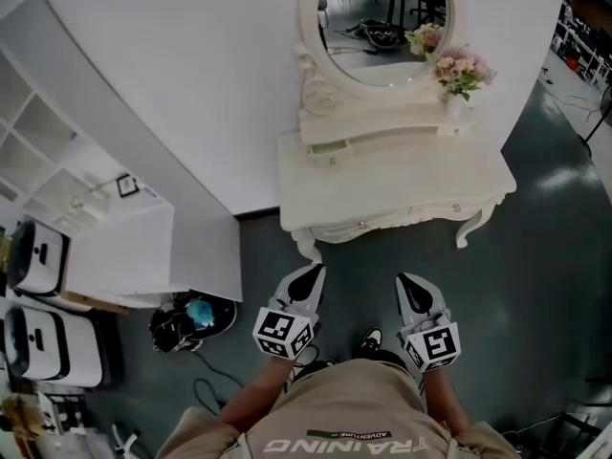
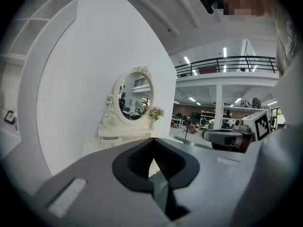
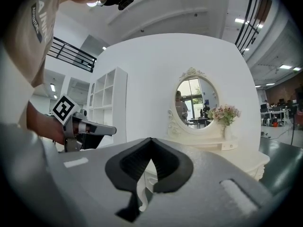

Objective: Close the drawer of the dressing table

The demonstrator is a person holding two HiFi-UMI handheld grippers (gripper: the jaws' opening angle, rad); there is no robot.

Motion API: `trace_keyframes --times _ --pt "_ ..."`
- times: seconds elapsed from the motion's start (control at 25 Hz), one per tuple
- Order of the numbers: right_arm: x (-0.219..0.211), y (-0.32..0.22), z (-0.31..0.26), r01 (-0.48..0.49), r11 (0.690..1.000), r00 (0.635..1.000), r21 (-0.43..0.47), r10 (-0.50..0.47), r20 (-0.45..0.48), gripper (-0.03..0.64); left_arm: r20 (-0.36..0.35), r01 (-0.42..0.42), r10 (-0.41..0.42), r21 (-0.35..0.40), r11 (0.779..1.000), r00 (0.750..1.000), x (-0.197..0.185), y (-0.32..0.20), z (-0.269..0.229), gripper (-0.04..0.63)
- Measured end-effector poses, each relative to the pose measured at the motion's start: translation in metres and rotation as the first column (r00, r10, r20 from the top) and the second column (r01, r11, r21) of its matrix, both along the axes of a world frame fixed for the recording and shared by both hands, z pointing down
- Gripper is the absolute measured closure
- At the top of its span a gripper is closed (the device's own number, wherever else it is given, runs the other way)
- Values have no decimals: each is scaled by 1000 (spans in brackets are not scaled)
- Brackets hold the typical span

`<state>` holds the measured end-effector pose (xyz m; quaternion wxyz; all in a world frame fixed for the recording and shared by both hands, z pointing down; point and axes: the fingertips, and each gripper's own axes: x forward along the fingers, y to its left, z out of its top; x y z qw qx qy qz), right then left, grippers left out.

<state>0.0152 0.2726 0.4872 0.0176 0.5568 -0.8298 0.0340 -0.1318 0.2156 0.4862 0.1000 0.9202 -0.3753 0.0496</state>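
The drawer (image 1: 328, 146) is a small, shallow white one in the raised tier under the oval mirror (image 1: 378, 17), at the left end of that tier. It stands a little way out of its slot, so its front sits proud of the tier's edge and casts a thin shadow. Its long axis runs side to side along the wall, and its front faces out toward the person. The tier rests at the back of the counter (image 1: 402, 175), a white dressing table with a curved, carved front and scrolled legs, set against the white wall. A white vase (image 1: 456, 103) of pink flowers (image 1: 462, 70) stands at the tier's right end.

Well short of the counter, over the dark floor (image 1: 535, 256), the left hand-held gripper (image 1: 308, 277) and the right hand-held gripper (image 1: 409, 283) hang side by side close to the person's body. Each has its jaws pressed together with nothing between them. The person's beige shirt (image 1: 344, 409) reads "TRAINING".
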Motion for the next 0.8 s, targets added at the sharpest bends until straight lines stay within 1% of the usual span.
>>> trace_keyframes --times 0.2,0.28,0.48,0.64,0.8 --pt "15 -31 1 79 997 997 -4 -79 -3 615 4 99 -99 -18 995 995 4 -24 3 577" --pt "24 -42 3 93 996 996 -10 -93 -3 615 8 119 -119 -35 992 993 9 -28 8 577" --pt "33 -60 16 114 993 993 -45 -113 24 615 37 129 -127 -78 989 991 22 -36 22 577" --pt "34 -69 30 133 988 991 -83 -131 33 615 50 135 -131 -91 987 990 28 -46 29 577" --pt "37 -82 35 132 986 991 -99 -129 36 615 61 141 -135 -109 984 989 27 -60 39 577"
